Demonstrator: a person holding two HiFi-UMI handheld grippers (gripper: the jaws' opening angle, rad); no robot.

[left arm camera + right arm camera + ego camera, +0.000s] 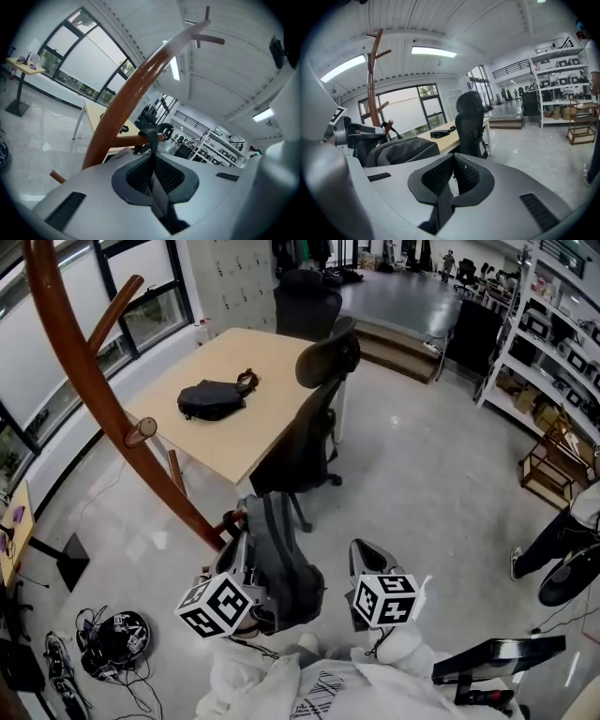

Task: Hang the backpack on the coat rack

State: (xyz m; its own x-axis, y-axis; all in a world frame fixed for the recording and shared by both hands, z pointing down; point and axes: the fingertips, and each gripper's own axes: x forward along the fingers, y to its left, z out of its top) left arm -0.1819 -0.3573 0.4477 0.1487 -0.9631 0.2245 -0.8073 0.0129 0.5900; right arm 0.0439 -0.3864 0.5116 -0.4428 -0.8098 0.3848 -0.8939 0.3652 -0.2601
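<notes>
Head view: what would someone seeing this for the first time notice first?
The curved brown coat rack sweeping across the left, with the grey backpack low at its foot. In the left gripper view, the left gripper has its jaws shut on the strap, whose loop sits at a low wooden peg. A black bag lies on the table beyond.

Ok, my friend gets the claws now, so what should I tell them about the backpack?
Left claw: shut on the backpack's strap.
Right claw: shut, holding nothing, beside the backpack.
Backpack: low against the coat rack, strap loop seemingly over the end of a lower peg.
Done: backpack brought to the rack.
Left: push the loop fully on, check it holds, open the left claw.
</notes>
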